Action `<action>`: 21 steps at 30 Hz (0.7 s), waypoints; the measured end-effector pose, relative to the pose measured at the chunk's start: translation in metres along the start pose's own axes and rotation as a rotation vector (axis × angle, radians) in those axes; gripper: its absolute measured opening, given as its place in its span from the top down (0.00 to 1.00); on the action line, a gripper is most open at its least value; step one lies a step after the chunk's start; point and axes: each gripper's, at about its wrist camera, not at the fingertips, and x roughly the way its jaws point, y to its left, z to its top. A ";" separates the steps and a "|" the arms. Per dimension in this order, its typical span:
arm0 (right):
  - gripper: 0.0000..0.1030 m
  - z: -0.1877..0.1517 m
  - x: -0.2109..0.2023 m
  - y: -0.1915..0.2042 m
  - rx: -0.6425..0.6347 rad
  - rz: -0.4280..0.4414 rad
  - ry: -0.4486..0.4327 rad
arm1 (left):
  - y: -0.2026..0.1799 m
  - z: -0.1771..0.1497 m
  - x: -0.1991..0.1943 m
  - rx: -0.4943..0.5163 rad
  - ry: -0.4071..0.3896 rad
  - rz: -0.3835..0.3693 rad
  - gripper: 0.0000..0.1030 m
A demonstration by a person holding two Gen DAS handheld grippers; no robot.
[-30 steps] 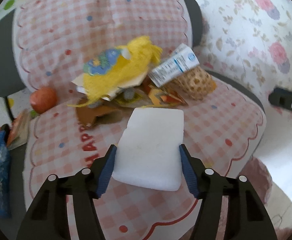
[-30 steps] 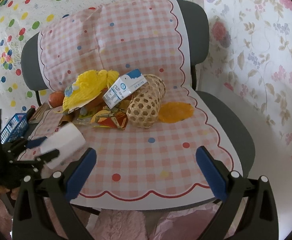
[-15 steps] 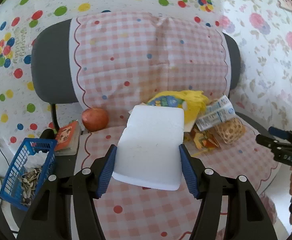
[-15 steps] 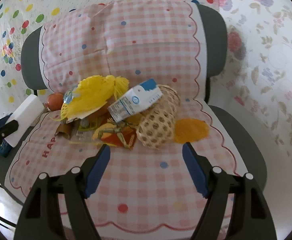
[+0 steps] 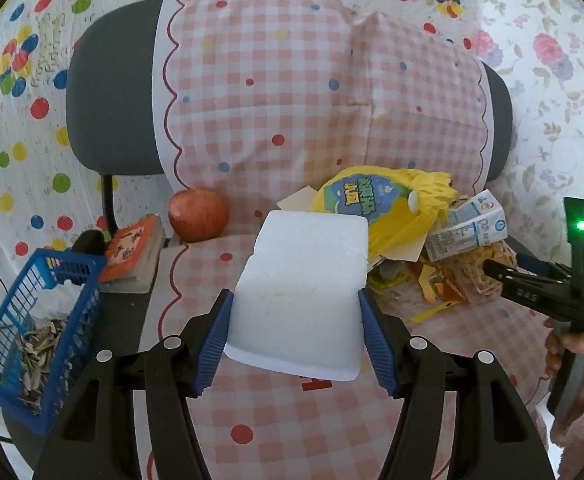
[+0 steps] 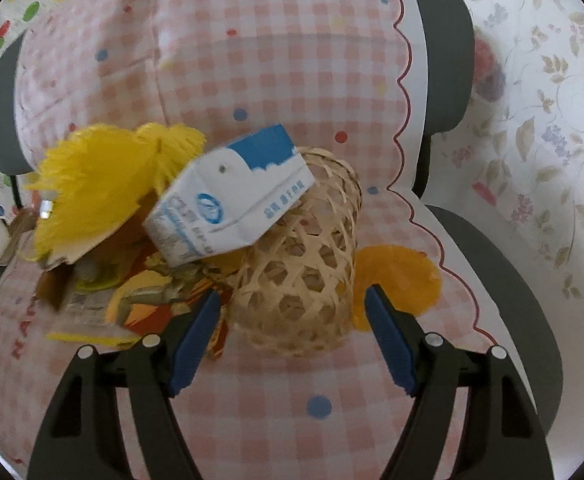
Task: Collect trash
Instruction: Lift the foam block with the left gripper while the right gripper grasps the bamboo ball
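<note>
We have the left gripper (image 5: pixel 296 322) clamped on a white foam block (image 5: pixel 300 296), both blue pads pressed flat against its two long side faces, the block lifted clear of the checked seat cover (image 5: pixel 324 432). The block's long axis runs straight out ahead of the claw, along the fingers; its far short edge points toward the trash pile and its broad face is up, toward the camera. To the claw's lower left stands a blue basket (image 5: pixel 71 304) already holding seed husks and some white scrap; we judge this to be the bin, so the block is one item picked but not yet dropped. Ahead and to the right of the left claw the pile remains: a yellow bag (image 5: pixel 376 208), a milk carton (image 5: pixel 468 232), wrappers (image 5: pixel 432 284). The right gripper (image 6: pixel 292 332) is unclenched and empty, its pads straddling the near end of a woven bamboo basket (image 6: pixel 300 276) without pressing on it. That basket lies on its side, long axis running away from the claw. The carton (image 6: pixel 235 200) rests tilted on top of it, long axis slanting up to the right, beyond the fingertips. An orange peel (image 6: pixel 396 280) lies just right of the right pad. Most collecting is left.
</note>
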 end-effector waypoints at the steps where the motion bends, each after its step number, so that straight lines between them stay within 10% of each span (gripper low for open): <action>1: 0.29 0.000 0.004 -0.001 0.007 0.005 0.005 | 0.000 -0.001 0.002 -0.006 0.005 -0.003 0.40; 21: 0.34 0.006 -0.105 -0.044 0.094 0.017 -0.196 | -0.033 -0.008 -0.033 0.034 -0.039 -0.065 0.40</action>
